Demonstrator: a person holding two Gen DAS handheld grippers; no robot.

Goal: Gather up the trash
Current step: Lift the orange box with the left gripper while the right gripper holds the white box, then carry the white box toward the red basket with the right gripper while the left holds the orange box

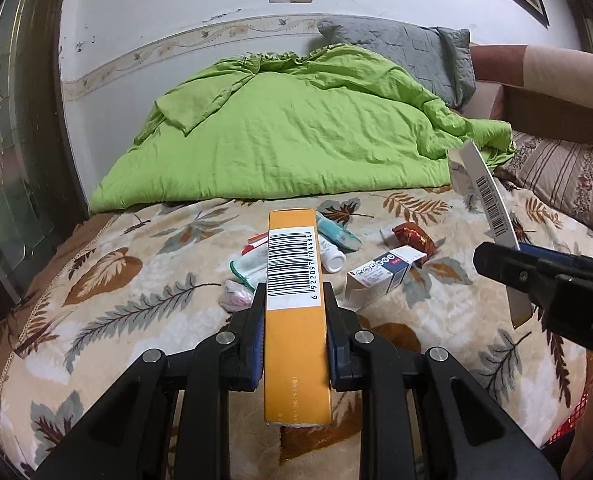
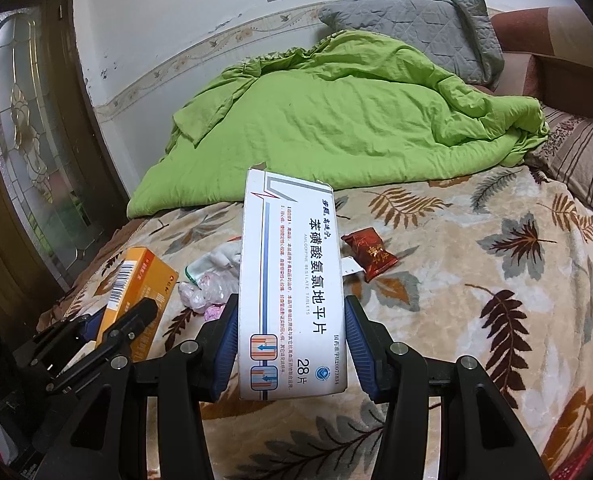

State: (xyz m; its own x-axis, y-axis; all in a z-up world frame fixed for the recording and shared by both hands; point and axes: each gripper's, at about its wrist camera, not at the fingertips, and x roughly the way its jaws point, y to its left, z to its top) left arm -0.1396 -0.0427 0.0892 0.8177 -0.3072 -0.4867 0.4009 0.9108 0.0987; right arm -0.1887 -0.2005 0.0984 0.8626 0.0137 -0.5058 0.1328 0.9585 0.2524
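My left gripper [image 1: 294, 308] is shut on an orange box [image 1: 294, 320] with a barcode, held above the leaf-patterned blanket. My right gripper [image 2: 292, 320] is shut on a flat white medicine box [image 2: 292, 280]; that box shows edge-on at the right of the left wrist view [image 1: 492, 208]. The orange box and left gripper show at the left of the right wrist view [image 2: 136, 300]. On the blanket lie a red-brown snack wrapper [image 1: 414, 238] [image 2: 370, 254], a small white-and-blue box [image 1: 380, 276], a teal tube with a white cap [image 1: 334, 244], crumpled plastic [image 1: 236, 296] [image 2: 206, 290] and a white wad [image 1: 250, 264].
A green quilt [image 1: 292, 128] is heaped at the back of the bed, with a grey pillow [image 1: 408, 52] behind it and a striped pillow [image 1: 568, 176] at the right. A dark wooden door with glass [image 2: 28, 152] stands at the left.
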